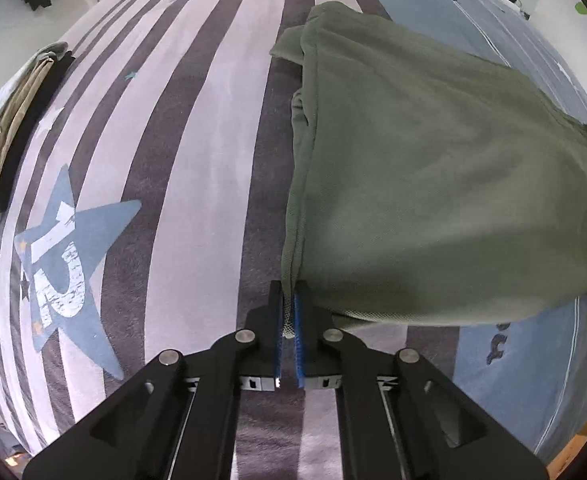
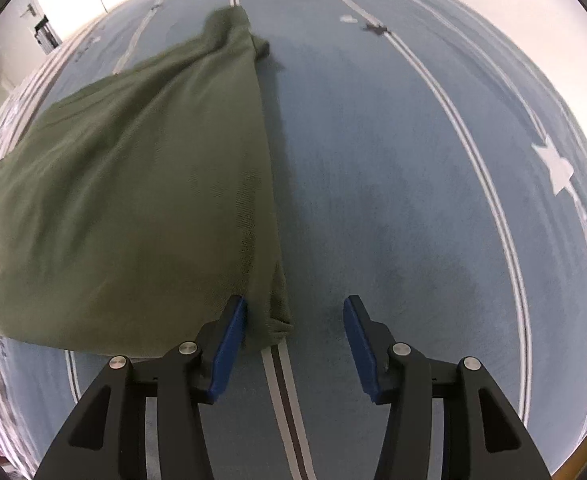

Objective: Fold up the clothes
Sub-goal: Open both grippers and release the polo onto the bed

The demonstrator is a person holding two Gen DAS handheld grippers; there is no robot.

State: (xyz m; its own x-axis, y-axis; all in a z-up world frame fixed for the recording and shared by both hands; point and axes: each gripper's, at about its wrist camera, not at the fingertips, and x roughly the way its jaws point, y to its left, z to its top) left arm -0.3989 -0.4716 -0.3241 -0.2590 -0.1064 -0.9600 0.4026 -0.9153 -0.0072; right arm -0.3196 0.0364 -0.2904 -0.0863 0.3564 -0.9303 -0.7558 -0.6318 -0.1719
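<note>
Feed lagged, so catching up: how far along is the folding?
Done: a stack of folded clothes sits at the bed's edge. In hand: the green shirt, folded at least once, its corner pinched by the left claw; the right claw is open beside its other corner. Left: finish folding it.

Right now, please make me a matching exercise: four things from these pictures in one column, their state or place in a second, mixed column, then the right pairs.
1. left gripper
2. right gripper
3. green garment
4. stack of folded clothes

A. open, one pad beside the cloth's corner
B. at the bed's left edge
C. shut on a cloth edge
D. lying half-folded on the bedspread

Pairs: 1-C, 2-A, 3-D, 4-B
</note>
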